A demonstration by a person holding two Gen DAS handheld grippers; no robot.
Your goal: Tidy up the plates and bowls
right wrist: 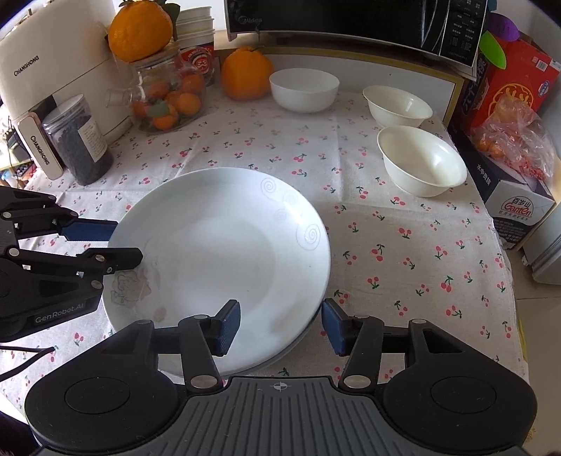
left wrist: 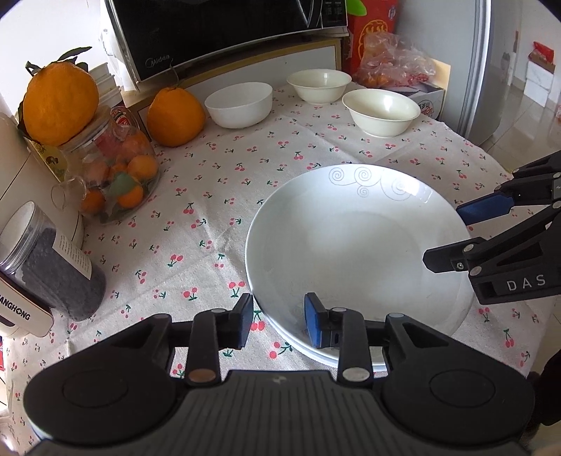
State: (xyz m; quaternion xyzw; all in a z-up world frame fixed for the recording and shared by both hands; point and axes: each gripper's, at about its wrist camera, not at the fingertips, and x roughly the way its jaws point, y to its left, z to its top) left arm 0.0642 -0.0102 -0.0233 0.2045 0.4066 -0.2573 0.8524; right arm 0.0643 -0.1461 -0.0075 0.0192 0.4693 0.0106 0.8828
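A white plate (left wrist: 350,245) (right wrist: 217,252) with grey swirls lies on the cherry-print tablecloth, on top of a second plate whose rim (right wrist: 284,354) peeks out beneath. My left gripper (left wrist: 280,321) (right wrist: 122,242) straddles the plate's rim on one side. Its blue pads stand apart from the rim, so it is open. My right gripper (right wrist: 280,326) (left wrist: 452,235) straddles the opposite rim, also open, with a clear gap to the china. Three white bowls (left wrist: 238,103) (left wrist: 319,84) (left wrist: 382,110) stand separately at the back of the table.
A microwave (left wrist: 224,31) sits behind the bowls. Large oranges (left wrist: 175,115), a glass jar of small oranges (left wrist: 119,179), a dark-filled jar (left wrist: 52,266) and a white appliance (right wrist: 52,77) crowd the left. Boxes and bagged fruit (right wrist: 508,140) line the right table edge.
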